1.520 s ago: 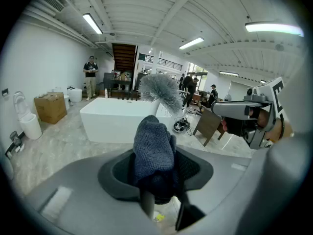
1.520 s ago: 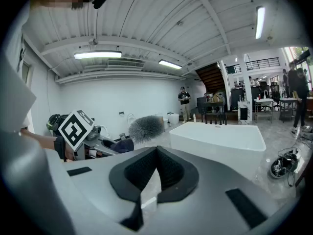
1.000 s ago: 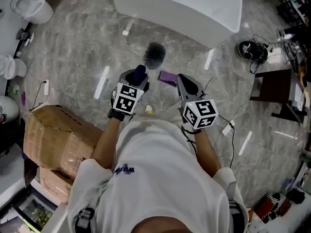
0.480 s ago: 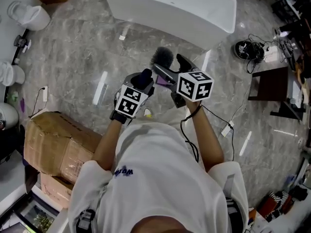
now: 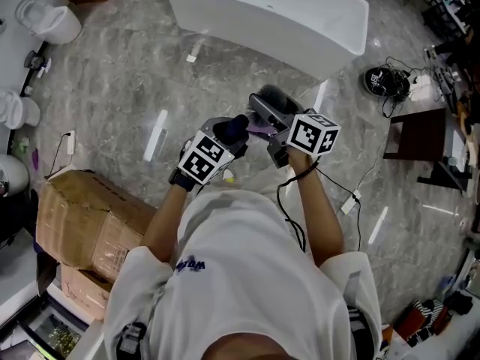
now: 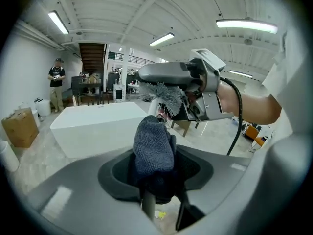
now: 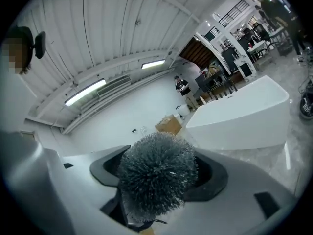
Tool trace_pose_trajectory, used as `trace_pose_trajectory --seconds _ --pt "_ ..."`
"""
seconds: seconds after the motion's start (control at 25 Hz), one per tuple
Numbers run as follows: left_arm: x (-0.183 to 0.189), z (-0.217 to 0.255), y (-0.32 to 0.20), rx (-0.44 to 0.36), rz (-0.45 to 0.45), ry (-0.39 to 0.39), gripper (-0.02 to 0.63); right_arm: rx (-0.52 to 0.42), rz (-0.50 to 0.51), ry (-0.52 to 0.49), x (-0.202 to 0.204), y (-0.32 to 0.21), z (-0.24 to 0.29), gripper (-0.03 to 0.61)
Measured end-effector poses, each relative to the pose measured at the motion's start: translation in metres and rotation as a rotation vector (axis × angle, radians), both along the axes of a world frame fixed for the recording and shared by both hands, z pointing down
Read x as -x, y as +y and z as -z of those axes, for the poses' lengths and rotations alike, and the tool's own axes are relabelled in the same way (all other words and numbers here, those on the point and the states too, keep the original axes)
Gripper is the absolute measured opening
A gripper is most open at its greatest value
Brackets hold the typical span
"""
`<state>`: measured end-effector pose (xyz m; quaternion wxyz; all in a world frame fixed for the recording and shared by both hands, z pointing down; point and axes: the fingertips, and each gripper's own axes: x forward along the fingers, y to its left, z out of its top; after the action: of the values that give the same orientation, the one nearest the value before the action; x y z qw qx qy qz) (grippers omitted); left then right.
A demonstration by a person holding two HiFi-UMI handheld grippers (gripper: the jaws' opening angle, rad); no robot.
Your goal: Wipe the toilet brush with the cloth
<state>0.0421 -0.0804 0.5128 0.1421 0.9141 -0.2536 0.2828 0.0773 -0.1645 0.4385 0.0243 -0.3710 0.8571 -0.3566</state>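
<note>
The toilet brush's grey bristle head [image 5: 278, 96] [image 7: 156, 177] [image 6: 164, 95] sits between the jaws of my right gripper [image 5: 265, 111] [image 7: 157, 199], off the floor. Those jaws are closing on it and grip it. A purple piece [image 5: 260, 130] shows just under them; I cannot tell whether it belongs to the brush. My left gripper [image 5: 227, 136] [image 6: 159, 199] is shut on a bunched dark blue cloth [image 5: 234, 127] [image 6: 154, 151]. The cloth is just left of the brush head, close to it but apart. The right gripper [image 6: 195, 89] fills the middle of the left gripper view.
A long white tub [image 5: 300, 13] lies on the marble floor beyond the grippers. Cardboard boxes [image 5: 82, 216] stand at the left, white fixtures [image 5: 49, 17] at the far left. A dark table [image 5: 424, 137] and cables with a round device [image 5: 386, 77] are at the right. A person [image 6: 56, 82] stands far off.
The right gripper swung from near my body out to the brush, rolled over and took it off the floor. The left gripper with the cloth moved right, toward the brush.
</note>
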Motion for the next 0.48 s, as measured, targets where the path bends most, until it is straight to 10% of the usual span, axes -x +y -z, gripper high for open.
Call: trace_pose_trajectory --seconds 0.48 --pt "-0.031 0.009 -0.019 -0.045 -0.072 0.013 0.205 0.001 -0.097 -0.037 -0.029 0.009 -0.008 0.287"
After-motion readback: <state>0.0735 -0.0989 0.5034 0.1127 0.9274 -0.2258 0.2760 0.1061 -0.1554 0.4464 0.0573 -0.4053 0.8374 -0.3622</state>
